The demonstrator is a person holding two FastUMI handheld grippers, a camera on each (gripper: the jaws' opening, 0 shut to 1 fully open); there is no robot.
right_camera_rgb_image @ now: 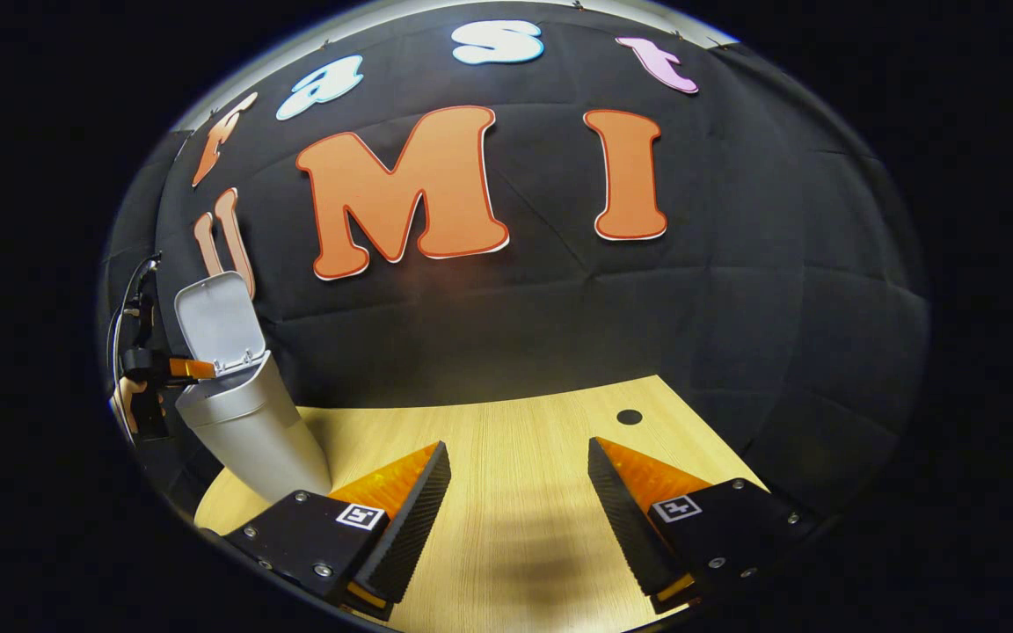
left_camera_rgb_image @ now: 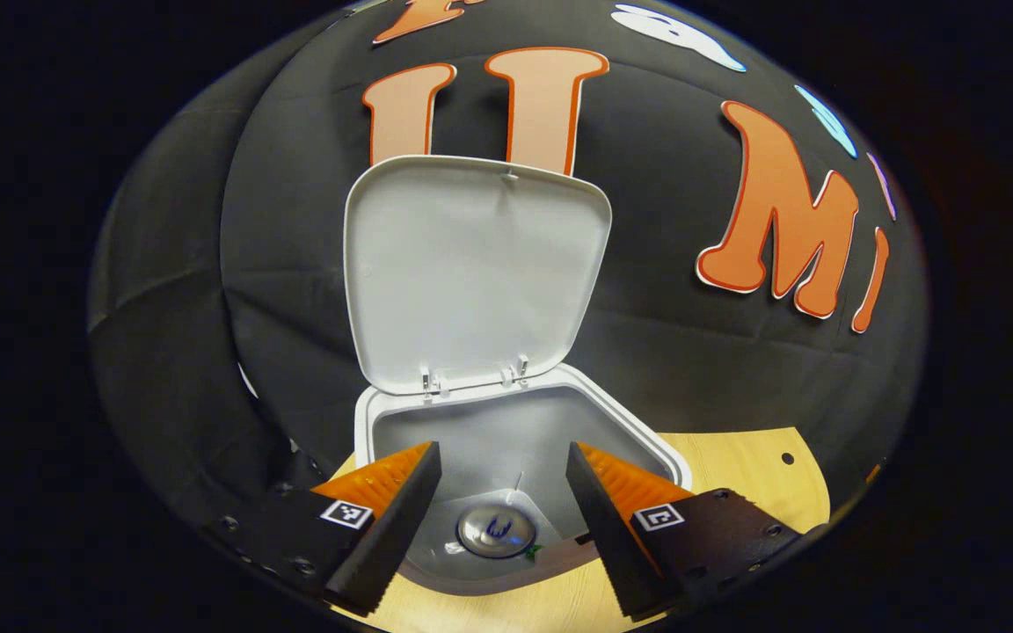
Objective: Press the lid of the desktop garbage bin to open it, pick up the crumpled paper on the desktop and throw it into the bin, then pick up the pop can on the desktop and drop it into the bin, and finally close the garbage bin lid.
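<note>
The left tongs [left_camera_rgb_image: 504, 510] hang spread wide right above the mouth of the bin [left_camera_rgb_image: 383, 413], gripping nothing. The lid [left_camera_rgb_image: 471, 272] stands upright at the back, fully open. Down at the bottom of the bin lies the pop can [left_camera_rgb_image: 496, 530], top end up. In the right gripper view, the right tongs [right_camera_rgb_image: 520, 501] are spread too and empty, over the bare wooden worktop [right_camera_rgb_image: 515, 422], well apart from the bin at the far left, the left tongs at its rim.
</note>
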